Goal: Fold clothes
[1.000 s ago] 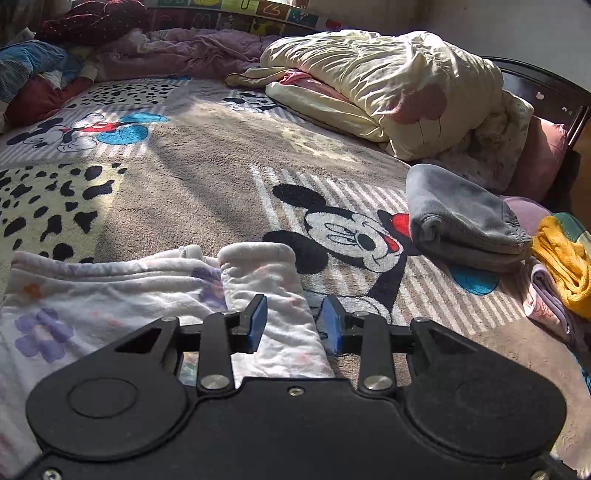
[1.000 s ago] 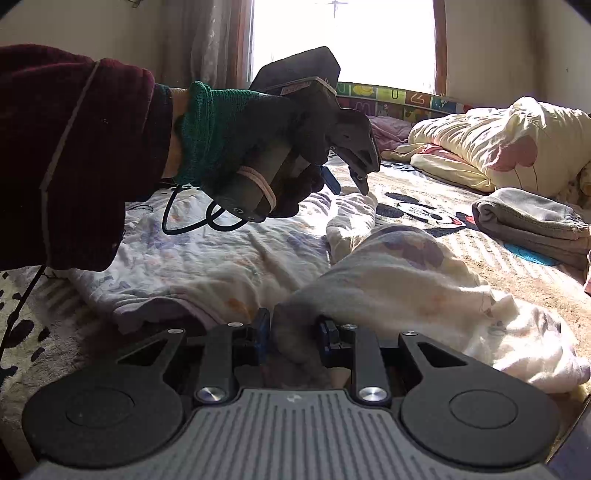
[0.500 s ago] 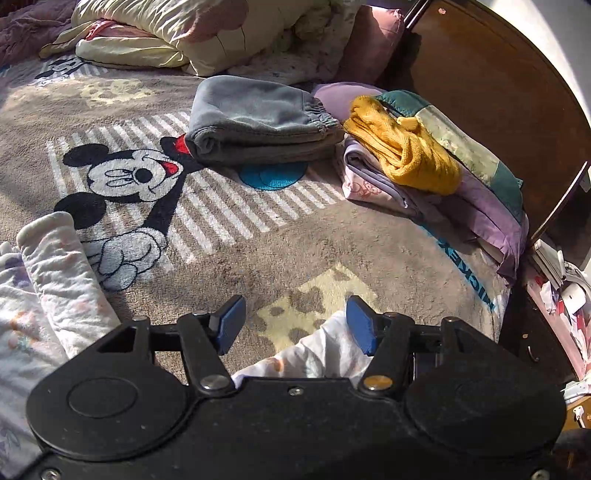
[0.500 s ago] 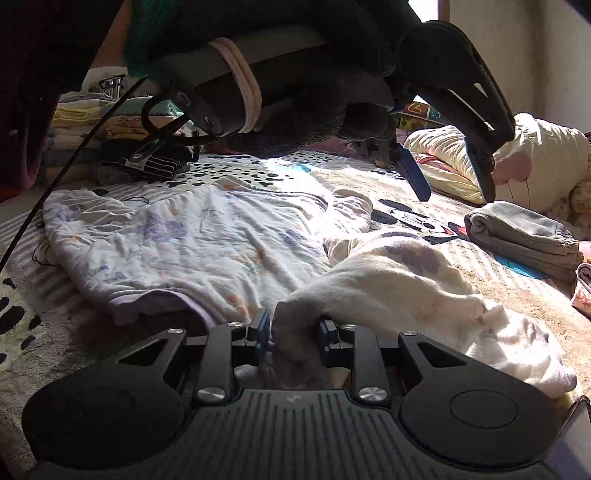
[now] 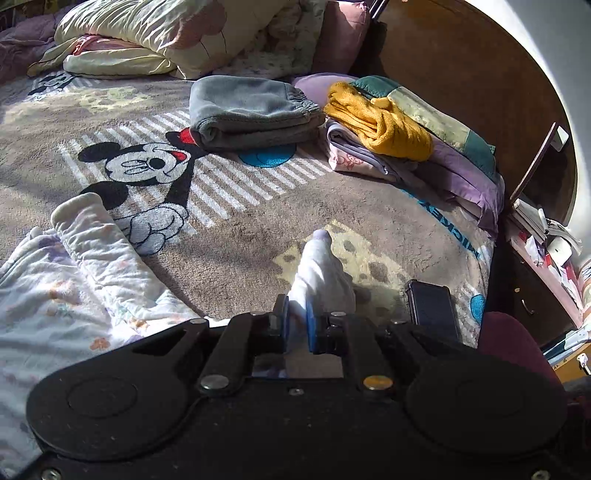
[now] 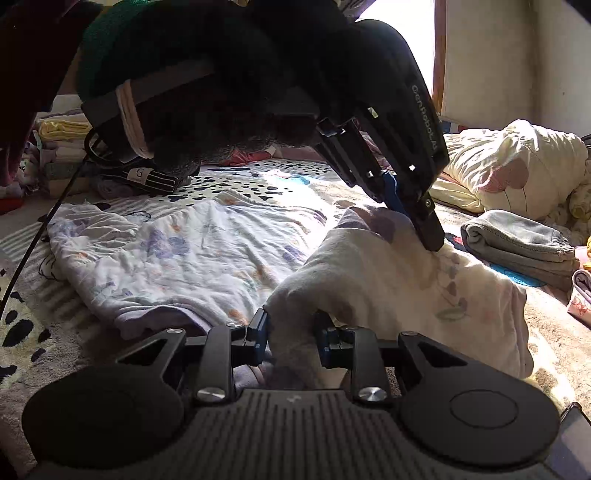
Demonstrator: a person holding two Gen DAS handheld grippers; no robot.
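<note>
A white floral garment lies spread on the cartoon-mouse blanket, its right part folded over into a hump. In the left wrist view one sleeve lies at the left. My left gripper is shut on a pinched-up point of the white cloth. From the right wrist view, the left gripper reaches down onto the top of the hump, held by a dark-gloved hand. My right gripper is shut on the near fold of the same garment.
Folded grey trousers and a stack of folded clothes with a yellow piece lie at the far right of the bed. A cream quilt is heaped at the back. The dark wooden bed end and a cluttered shelf border the right.
The left gripper swung right from the sleeve toward the bed's right side, opened wide, then shut on a pinch of the white cloth. The right gripper kept its grip and stayed put.
</note>
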